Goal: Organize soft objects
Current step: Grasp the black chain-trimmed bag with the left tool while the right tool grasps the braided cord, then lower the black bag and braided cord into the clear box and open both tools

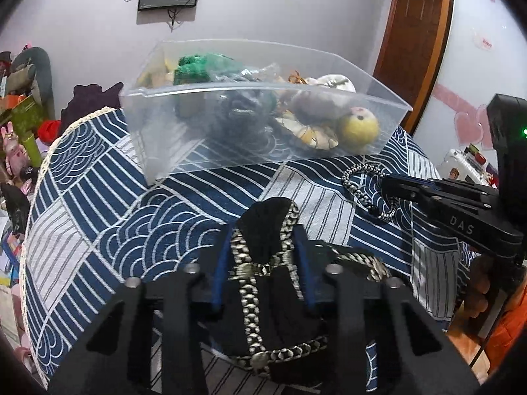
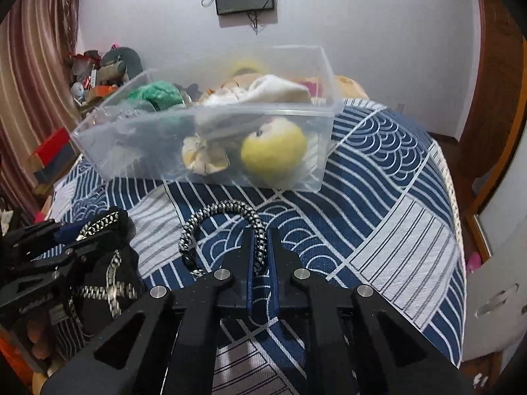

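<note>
Already the left gripper (image 1: 263, 230) pinched the chain-trimmed black pouch (image 1: 266, 296) at lower centre while the right gripper (image 2: 260, 247) clamped the braided cord (image 2: 227, 227) — either could snag or slip before reaching the clear bin (image 1: 263, 89).

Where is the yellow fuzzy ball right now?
The yellow fuzzy ball sits inside the clear plastic bin on the blue patterned cloth, pressed against the bin's near wall toward its right end, right beside a cream and tan plush toy.
</note>
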Tool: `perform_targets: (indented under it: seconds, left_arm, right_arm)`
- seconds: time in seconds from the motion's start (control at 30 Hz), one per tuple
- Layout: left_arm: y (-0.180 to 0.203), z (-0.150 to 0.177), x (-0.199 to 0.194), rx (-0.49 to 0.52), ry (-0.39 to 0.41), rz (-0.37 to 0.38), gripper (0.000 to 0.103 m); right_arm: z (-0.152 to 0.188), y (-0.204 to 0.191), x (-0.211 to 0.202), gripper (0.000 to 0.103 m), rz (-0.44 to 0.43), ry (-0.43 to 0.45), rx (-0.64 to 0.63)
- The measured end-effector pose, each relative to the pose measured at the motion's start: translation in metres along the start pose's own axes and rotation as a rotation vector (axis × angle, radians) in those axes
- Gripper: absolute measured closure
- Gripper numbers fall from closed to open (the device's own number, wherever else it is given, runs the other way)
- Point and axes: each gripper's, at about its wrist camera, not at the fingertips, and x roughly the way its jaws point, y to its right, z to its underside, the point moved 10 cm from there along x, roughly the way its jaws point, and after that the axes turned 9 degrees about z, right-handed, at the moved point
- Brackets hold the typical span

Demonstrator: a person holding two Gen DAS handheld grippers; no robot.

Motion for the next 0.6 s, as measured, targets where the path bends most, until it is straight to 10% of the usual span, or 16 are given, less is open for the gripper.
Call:
perform_targets:
  seconds: [0.33,0.47,0.6]
  left_arm:
    - [0.000,-0.027,-0.043,0.055,0.141,-0.079,0.080]
    - [-0.002,-0.037,-0.059,0.056,0.192,-0.092,0.080]
    - [-0.007,-0.047,-0.067,0.039,0.226,-0.093,0.080]
  right_arm:
    - [-0.009,0.001,-0.008,0.097,0.022,0.049,-0.026]
    - [0.001,0.003,0.011,0.076,0.021,-0.016,-0.027]
    - [0.005,0.005,0.028,0.076,0.026,-0.039,-0.025]
